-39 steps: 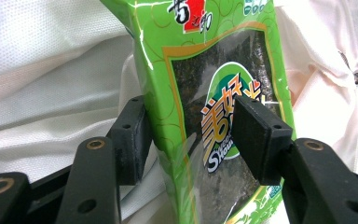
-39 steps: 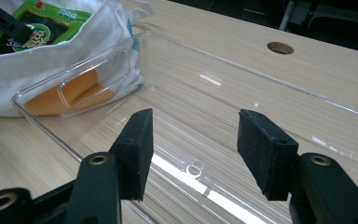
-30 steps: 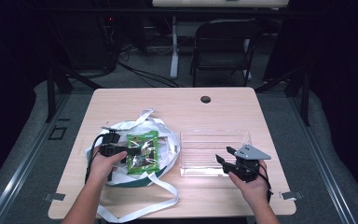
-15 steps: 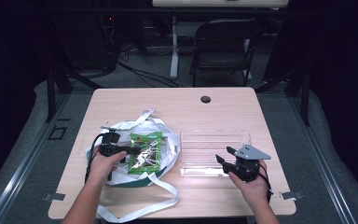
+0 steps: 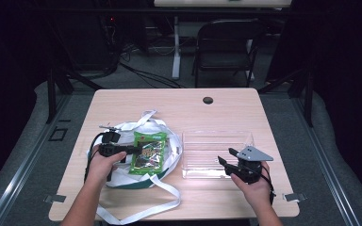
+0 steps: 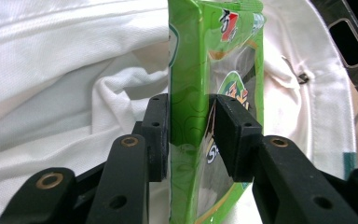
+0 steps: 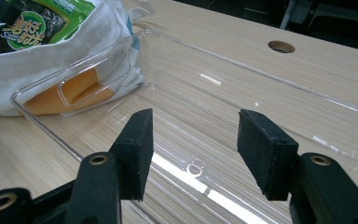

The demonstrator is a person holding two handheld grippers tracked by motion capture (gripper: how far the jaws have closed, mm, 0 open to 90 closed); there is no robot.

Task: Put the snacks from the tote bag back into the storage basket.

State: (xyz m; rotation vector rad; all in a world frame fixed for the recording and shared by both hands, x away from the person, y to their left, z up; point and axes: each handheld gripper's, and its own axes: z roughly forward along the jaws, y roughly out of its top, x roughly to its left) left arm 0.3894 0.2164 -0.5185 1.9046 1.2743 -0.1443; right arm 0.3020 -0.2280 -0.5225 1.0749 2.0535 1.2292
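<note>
Left hand-held gripper (image 6: 189,135) is clamped on the near edge of the green snack packet (image 5: 148,152), jaws pinched onto the film. The packet sits on the white cloth bag (image 5: 122,174), on the counter's front-left part. Right hand-held gripper (image 5: 227,162) is wide open, holding nothing, poised at the front edge of the clear plastic tray (image 5: 217,141), which lies toward the front-right.

Looks like the step is moving the packet from bag to tray. To do it well: lift straight up first so the film doesn't drag the cloth, keep the pinch firm since the grip is on a thin edge only, carry toward the counter's right, and release low inside the tray. The right one could steady the tray wall.

Hard to tell: an orange shape (image 7: 70,95) shows through the tray wall against the bag, can't identify it. The packet's lower end is cut off in the left gripper view.
</note>
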